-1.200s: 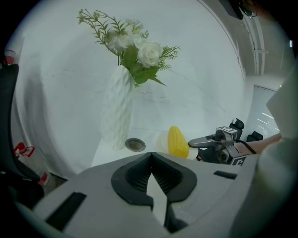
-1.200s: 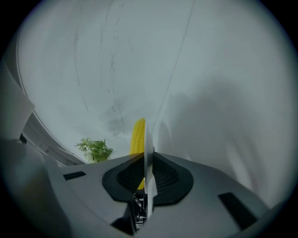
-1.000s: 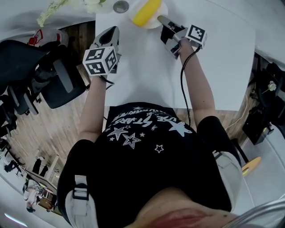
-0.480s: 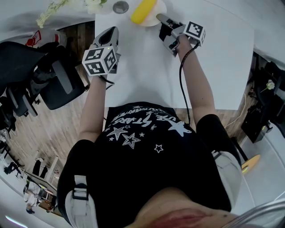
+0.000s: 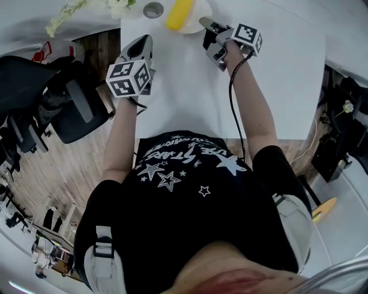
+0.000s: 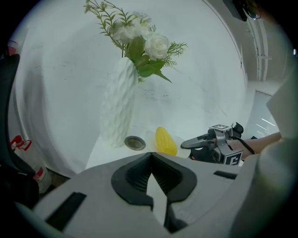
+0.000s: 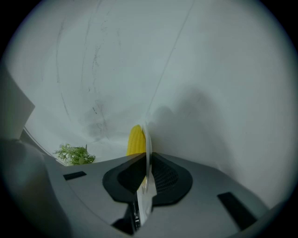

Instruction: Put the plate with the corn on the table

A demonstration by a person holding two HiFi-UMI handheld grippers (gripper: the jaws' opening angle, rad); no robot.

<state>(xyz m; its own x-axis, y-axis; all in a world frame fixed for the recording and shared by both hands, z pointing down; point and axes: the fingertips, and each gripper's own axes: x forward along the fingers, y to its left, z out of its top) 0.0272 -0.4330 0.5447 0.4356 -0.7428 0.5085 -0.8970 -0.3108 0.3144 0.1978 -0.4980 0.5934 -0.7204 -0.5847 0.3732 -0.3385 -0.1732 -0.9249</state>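
Note:
A yellow corn cob (image 5: pixel 180 12) lies on a small white plate (image 5: pixel 198 12) at the far end of the white table (image 5: pixel 184 92). My right gripper (image 5: pixel 205 23) grips the plate's right rim, and its jaws are closing on it. In the right gripper view the thin plate rim (image 7: pixel 148 148) stands edge-on between the pads, with the corn (image 7: pixel 135 139) behind it. My left gripper (image 5: pixel 142 43) hovers over the table's left side, shut and holding nothing. From the left gripper view (image 6: pixel 151 160) the corn (image 6: pixel 165 141) and the right gripper (image 6: pixel 186 144) show ahead.
A white ribbed vase (image 6: pixel 116 104) with white flowers stands at the table's far left, a small round metal disc (image 6: pixel 135 142) beside it. A black office chair (image 5: pixel 63 97) stands left of the table on the wooden floor.
My right gripper has carried the plate with the corn a little farther away and to the left. The left gripper has stayed where it was.

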